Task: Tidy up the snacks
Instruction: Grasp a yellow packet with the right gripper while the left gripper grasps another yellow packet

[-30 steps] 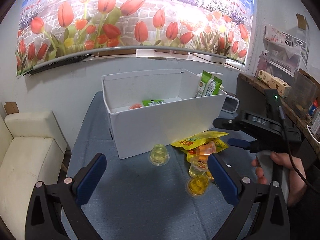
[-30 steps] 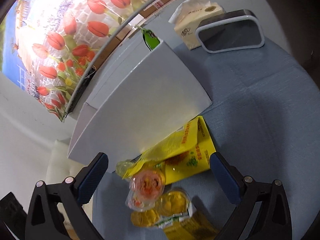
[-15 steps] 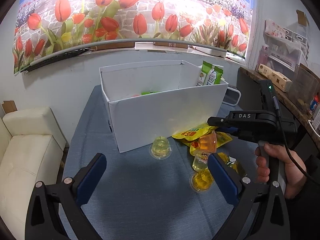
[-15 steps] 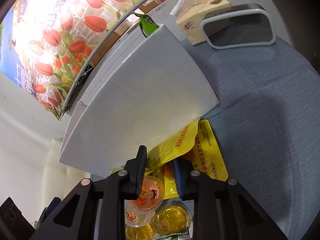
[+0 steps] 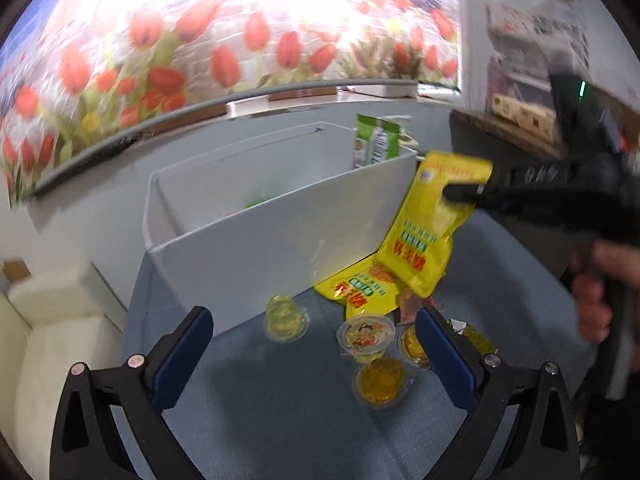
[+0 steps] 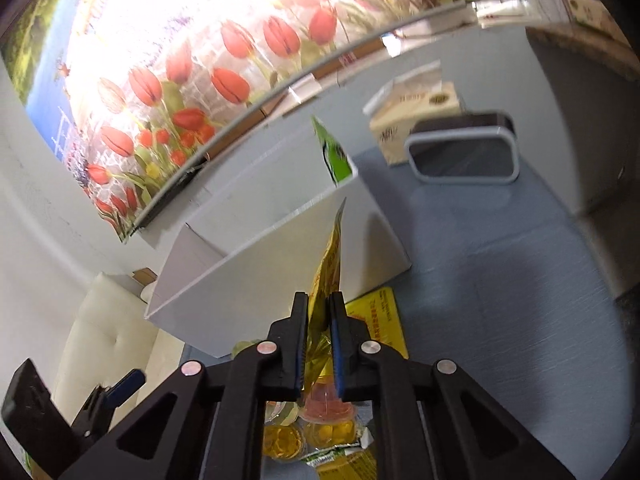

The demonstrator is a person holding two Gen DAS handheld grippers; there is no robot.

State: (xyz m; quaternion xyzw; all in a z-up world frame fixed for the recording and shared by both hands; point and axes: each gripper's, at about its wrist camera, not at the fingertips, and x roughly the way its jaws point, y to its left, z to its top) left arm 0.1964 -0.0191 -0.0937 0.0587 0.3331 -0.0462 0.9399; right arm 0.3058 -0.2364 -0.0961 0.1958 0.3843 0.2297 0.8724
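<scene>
My right gripper (image 6: pixel 318 312) pinches the limp, light yellow foil snack pouch (image 5: pixel 430 224) by its top edge; my left gripper (image 5: pixel 312 344) hangs wide open.

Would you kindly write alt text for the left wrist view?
The right gripper holds a yellow snack pouch lifted beside a white box on a blue table. Jelly cups sit below; the left gripper is open.

Both grippers (image 5: pixel 312 344) (image 6: pixel 319 308) showing black frames, blue finger pads (image 5: pixel 444 354), silver screws; bare-skinned hand (image 5: pixel 596 292) showing beside a green LED.
</scene>
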